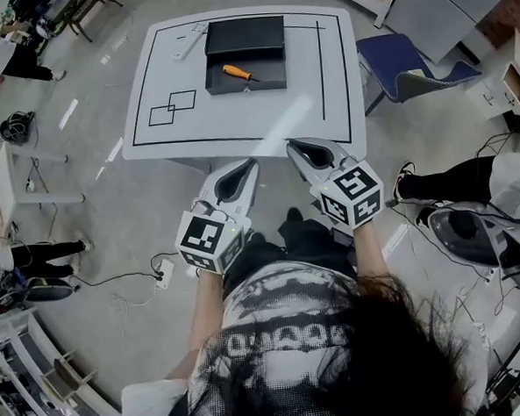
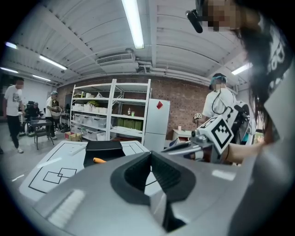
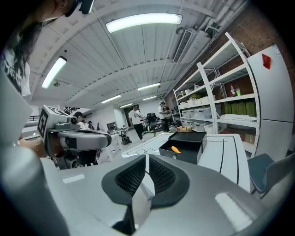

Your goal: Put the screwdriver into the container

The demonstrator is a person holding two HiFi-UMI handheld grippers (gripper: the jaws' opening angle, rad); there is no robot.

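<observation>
Screwdriver already in container; both grippers empty.
Screwdriver (image 1: 237, 72) lies crosswise in container (image 1: 269, 73), well ahead; left gripper (image 1: 249, 165), jaws together, slightly nearer; right gripper (image 1: 295, 146) closing on nothing.

White black-lined table (image 1: 323, 93), orange-handled screwdriver (image 1: 237, 72) in open black container (image 1: 270, 82), grey left gripper (image 1: 250, 165), grey right gripper (image 1: 293, 145) with empty jaws closing

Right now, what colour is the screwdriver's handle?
Orange. The screwdriver lies inside the black container; the head view shows it best.
</observation>
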